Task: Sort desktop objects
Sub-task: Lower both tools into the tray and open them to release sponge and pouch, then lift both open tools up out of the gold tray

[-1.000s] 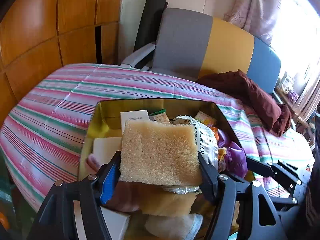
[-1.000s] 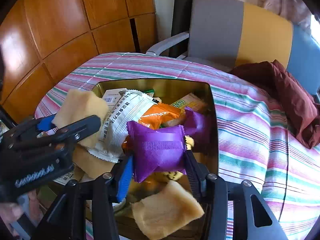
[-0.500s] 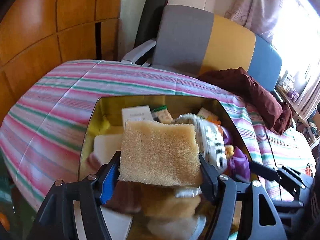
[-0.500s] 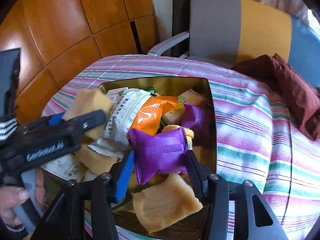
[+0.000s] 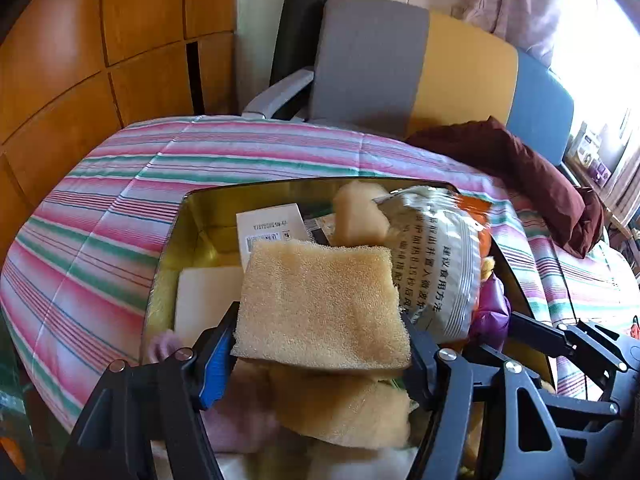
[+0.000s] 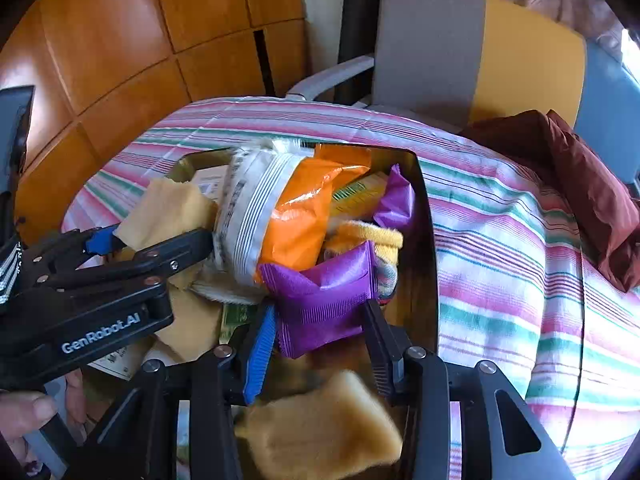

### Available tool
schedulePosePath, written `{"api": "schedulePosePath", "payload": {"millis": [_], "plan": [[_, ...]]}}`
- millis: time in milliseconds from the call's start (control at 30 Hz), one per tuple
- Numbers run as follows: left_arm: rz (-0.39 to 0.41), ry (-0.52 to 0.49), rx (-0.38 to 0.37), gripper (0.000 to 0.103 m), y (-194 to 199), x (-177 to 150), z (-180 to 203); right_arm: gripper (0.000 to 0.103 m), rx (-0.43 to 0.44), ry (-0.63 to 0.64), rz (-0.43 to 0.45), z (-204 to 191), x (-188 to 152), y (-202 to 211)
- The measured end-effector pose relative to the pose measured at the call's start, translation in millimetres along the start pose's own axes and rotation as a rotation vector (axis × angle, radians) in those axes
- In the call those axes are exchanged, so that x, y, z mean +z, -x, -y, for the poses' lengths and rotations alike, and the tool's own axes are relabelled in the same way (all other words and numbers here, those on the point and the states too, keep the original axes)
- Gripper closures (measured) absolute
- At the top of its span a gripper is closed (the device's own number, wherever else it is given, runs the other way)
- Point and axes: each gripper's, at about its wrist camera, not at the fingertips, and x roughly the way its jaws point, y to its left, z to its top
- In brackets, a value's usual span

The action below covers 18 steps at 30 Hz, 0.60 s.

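A gold-lined box (image 5: 192, 216) is seen on a striped tablecloth (image 5: 100, 220), crammed with snack packets and sponges.

The left gripper (image 5: 320, 340) is clenched on a tan sponge (image 5: 320, 300), pinched at its two short ends. The sponge is held just above the box's near left part, its long axis running across from pad to pad and its broad porous face tilted up toward the camera.

The right gripper (image 6: 320, 320) is seen closing its jaws on a purple packet (image 6: 320, 300), which is already pressed and buckled between the pads. The packet is held over the box's near right side, its long axis also running across the jaws and its crimped top edge pointing away, toward an orange packet (image 6: 304, 216). The left gripper is seen just beside it, so little room is judged to be left between the two tools.
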Motion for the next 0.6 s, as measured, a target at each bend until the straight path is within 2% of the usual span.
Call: {"api": "schedulePosePath", "payload": {"millis": [233,433,600], "plan": [[0.044,0.015,-0.006,0.030,23.8,-3.6,-4.0,0.049,0.068,-0.035,0.035,0.9,-3.4,17.3],[0.088,0.007,0.005,0.024,46.8,-11.3,-3.0,0.047,0.062,-0.029,0.050,-7.5,-10.5,28.0],[0.142,0.004,0.025,0.023,70.8,-12.8,-3.9,0.041,0.056,-0.037,0.082,-9.8,-16.1,45.1]]}}
